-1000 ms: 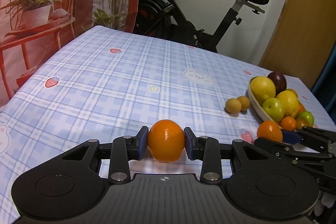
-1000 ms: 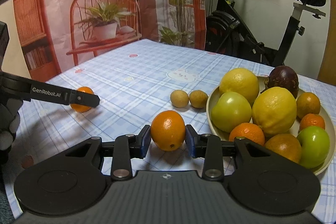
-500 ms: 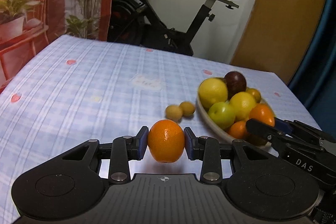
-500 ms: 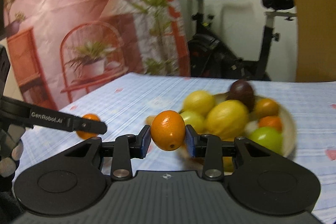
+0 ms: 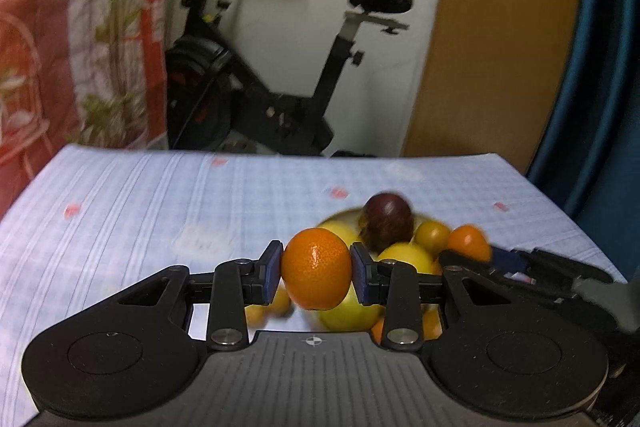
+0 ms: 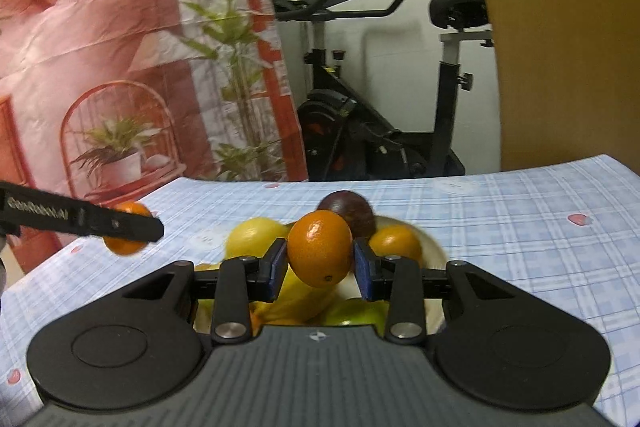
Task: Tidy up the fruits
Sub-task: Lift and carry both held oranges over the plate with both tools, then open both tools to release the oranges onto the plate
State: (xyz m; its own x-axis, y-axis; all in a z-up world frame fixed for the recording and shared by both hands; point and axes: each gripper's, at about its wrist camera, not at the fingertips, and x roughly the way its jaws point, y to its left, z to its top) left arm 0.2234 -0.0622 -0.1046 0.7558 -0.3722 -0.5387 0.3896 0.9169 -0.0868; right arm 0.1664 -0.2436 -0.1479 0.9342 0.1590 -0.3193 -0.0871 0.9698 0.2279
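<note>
2 oranges (image 5: 316, 275) (image 6: 320, 253), 1 per gripper.

A bowl (image 6: 434, 251) of fruit sits on the counter (image 6: 520, 227). An exercise bike (image 6: 380, 131) stands behind the counter, with a curtain (image 6: 120, 47) to its left.

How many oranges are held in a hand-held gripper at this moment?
2. One round orange is clamped in the left hand-held gripper; another round orange is clamped in the right hand-held gripper. Both are above the pale fruit bowl; its own oranges are partly hidden.
</note>
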